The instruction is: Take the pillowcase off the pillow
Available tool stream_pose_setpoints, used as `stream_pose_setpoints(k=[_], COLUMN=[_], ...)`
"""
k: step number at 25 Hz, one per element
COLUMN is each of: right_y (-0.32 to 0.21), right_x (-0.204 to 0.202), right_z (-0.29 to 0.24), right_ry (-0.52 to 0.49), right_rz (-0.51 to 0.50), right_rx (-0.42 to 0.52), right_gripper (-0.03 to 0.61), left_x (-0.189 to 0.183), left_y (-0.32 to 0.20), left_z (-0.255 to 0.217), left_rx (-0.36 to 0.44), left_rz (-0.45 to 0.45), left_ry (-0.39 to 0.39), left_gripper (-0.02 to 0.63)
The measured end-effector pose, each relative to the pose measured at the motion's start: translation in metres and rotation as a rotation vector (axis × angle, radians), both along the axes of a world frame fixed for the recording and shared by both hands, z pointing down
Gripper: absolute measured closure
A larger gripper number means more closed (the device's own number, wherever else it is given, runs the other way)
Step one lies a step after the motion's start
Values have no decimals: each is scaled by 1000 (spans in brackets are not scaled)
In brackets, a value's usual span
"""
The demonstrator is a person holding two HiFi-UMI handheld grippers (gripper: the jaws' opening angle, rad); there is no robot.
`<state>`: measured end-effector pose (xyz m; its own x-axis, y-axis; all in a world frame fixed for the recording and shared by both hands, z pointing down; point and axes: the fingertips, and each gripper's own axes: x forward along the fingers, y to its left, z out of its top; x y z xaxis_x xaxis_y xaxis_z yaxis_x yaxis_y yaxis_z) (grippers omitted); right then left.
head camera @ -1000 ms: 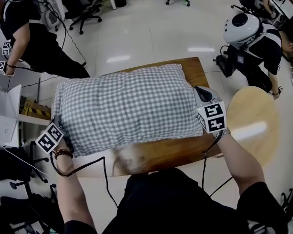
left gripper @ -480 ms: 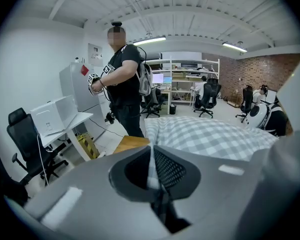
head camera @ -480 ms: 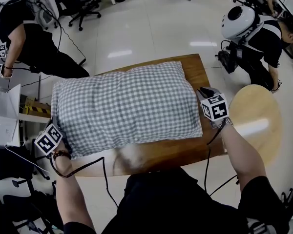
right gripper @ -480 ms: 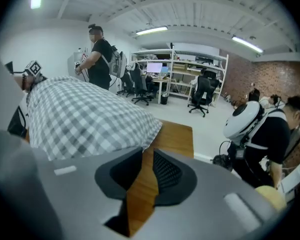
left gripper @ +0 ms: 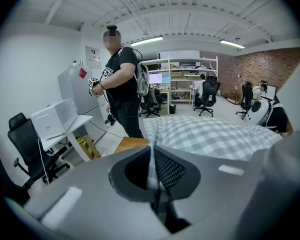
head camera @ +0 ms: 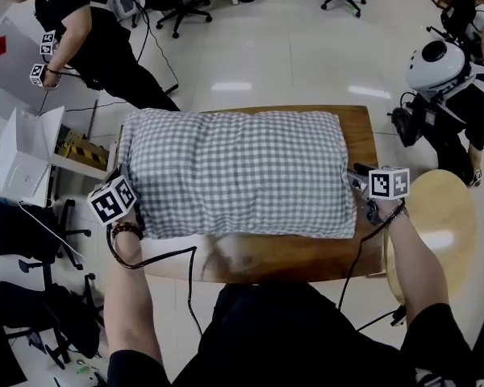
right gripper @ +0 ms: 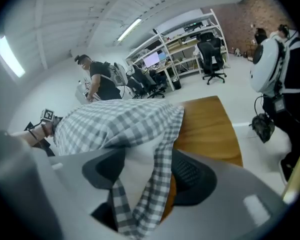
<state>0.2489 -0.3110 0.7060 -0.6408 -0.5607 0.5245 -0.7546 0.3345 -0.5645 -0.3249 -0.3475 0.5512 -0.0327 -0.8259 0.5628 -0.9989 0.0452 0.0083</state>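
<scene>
Here's the rectangular brown wooden worktop (head camera: 290, 256), and the plump pillow (right gripper: 135, 171) lies across it lengthwise, covering most of the top. It is dressed in its grey-and-white checked fabric pillowcase (head camera: 238, 172). Only a strip of bare wood shows along the near edge and at the far right.

Over on the left, the left tongs (left gripper: 152, 169) sit at the pillow's near-left corner, off the worktop's left edge. They are pressed together on a thin fold of the checked cloth, which runs up between the two dark pads in the left gripper view.

Now to the right: the right tongs (right gripper: 145, 184) are at the pillow's right end, close to the near corner. Their jaws are opening. A loose hem of the pillowcase drapes down through the gap, and the white pillow itself peeks out beside it (the case's mouth is at this end). The pads stand apart and do not pinch the cloth.

Around the action, a round pale wooden table (head camera: 436, 216) stands just beyond the worktop's right side. A white box (head camera: 24, 156) rests on a low side table to the left, with a black office chair (head camera: 24, 224) near it. On the shiny white floor, a person in black (head camera: 105, 39) stands at the far left. Another person (head camera: 452, 87), carrying a white rounded pack, bends over at the far right.
</scene>
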Motion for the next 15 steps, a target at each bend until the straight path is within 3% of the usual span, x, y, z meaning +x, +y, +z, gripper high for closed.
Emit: stream_pose_setpoints(k=[7,12,15], right_y=[0,3,5], right_x=[-25,-37,-41], right_z=[-7,-12,-10], right_ry=[-120,-9,113], right_rz=[-74,-113,-143], right_rx=[-86,-62,-15], right_gripper=[210,220,264], left_x=[7,9,10], left_y=[-3,-3,-1], left_z=[-10,-17,-19], left_rx=[-2,4,5], left_rz=[8,24,24], left_ry=[-2,6,5], left_gripper=[609,608,609])
